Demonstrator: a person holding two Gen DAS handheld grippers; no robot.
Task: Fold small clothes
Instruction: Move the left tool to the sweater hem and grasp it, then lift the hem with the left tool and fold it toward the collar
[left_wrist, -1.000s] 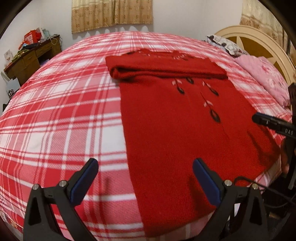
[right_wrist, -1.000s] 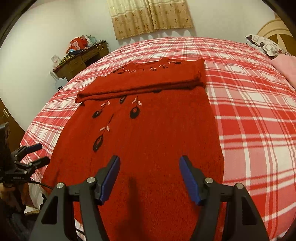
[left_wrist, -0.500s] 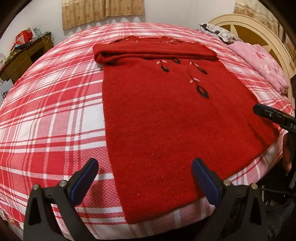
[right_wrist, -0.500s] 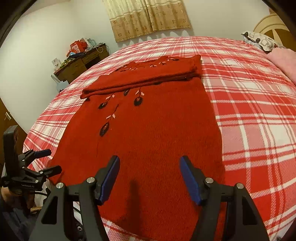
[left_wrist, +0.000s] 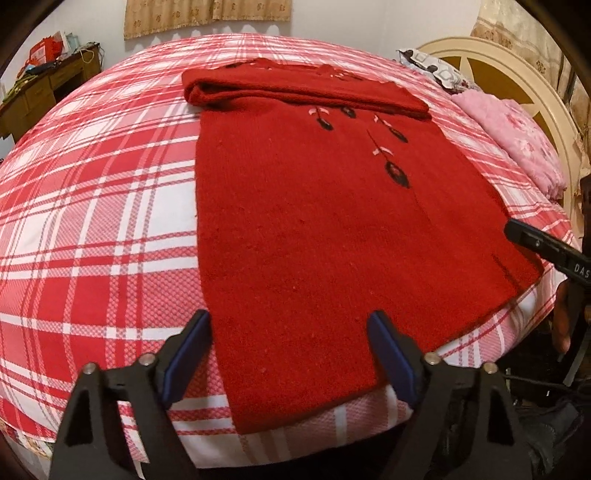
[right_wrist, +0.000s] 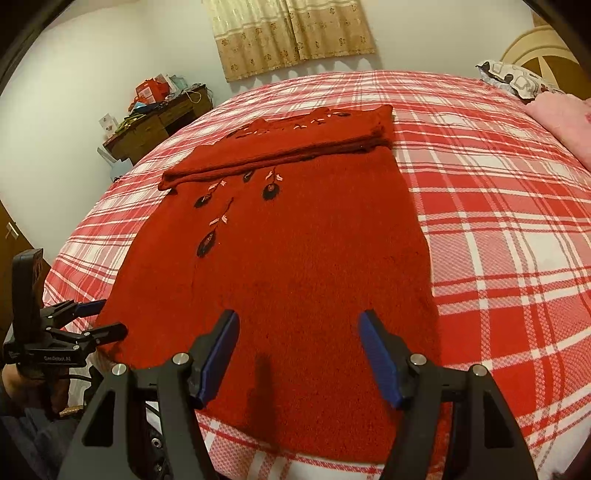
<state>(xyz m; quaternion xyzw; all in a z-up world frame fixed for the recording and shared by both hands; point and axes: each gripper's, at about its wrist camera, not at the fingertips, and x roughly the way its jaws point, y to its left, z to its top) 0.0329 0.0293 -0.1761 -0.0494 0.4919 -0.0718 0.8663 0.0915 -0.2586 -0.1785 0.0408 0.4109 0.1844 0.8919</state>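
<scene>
A red knitted sweater (left_wrist: 314, 229) with dark flower embroidery lies flat on the plaid bed, its far part folded over into a band (left_wrist: 303, 88). It also shows in the right wrist view (right_wrist: 295, 258). My left gripper (left_wrist: 291, 354) is open and empty, hovering over the sweater's near left corner by the hem. My right gripper (right_wrist: 299, 354) is open and empty over the hem's right part. The left gripper (right_wrist: 92, 321) shows at the left edge of the right wrist view. The right gripper's finger (left_wrist: 546, 251) shows at the right edge of the left wrist view.
The red and white plaid bedspread (left_wrist: 92, 221) covers the bed. A pink blanket (left_wrist: 517, 140) and a patterned pillow (left_wrist: 439, 70) lie by the cream headboard (left_wrist: 524, 74). A cluttered wooden desk (right_wrist: 159, 122) stands by the far wall under a curtain (right_wrist: 291, 33).
Both grippers have drawn back toward the near bed edge and lowered over the sweater's hem. The left gripper's jaws have narrowed a little. The sweater has not moved.
</scene>
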